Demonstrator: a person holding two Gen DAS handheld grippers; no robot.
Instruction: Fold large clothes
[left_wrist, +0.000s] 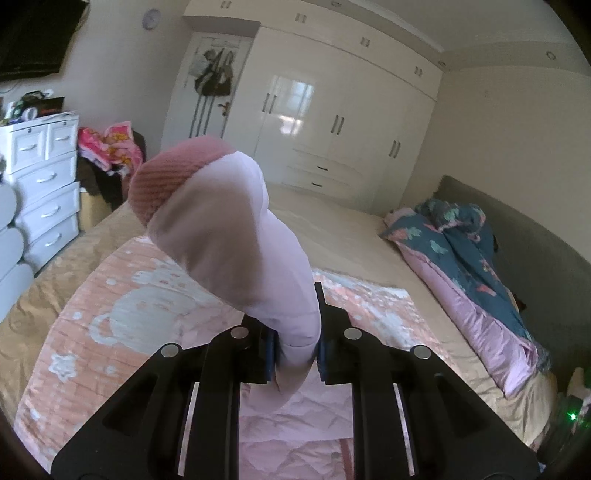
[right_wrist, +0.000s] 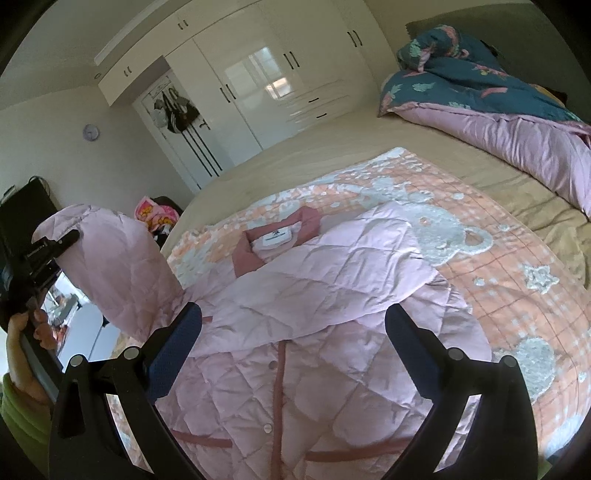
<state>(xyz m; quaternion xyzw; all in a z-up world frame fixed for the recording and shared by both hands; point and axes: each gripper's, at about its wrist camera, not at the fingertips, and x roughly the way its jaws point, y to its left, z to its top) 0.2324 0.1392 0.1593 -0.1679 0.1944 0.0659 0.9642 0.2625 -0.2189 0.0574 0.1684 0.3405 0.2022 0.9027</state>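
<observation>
A pink quilted jacket (right_wrist: 314, 295) lies front up on a peach bear-print blanket (right_wrist: 498, 258) on the bed, its darker pink collar (right_wrist: 280, 236) toward the far side. My left gripper (left_wrist: 295, 350) is shut on the jacket's sleeve (left_wrist: 236, 236) and holds it up in the air, the ribbed dark pink cuff (left_wrist: 166, 177) at the top. In the right wrist view the raised sleeve (right_wrist: 118, 266) and the left gripper (right_wrist: 48, 247) show at the left. My right gripper (right_wrist: 293, 332) is open and empty just above the jacket's front.
A rolled teal and lilac duvet (left_wrist: 461, 251) lies along the bed's right side by the grey headboard (left_wrist: 535, 236). A white wardrobe (left_wrist: 332, 110) stands beyond the bed, a white chest of drawers (left_wrist: 40, 184) and a clothes pile (left_wrist: 110, 147) at the left.
</observation>
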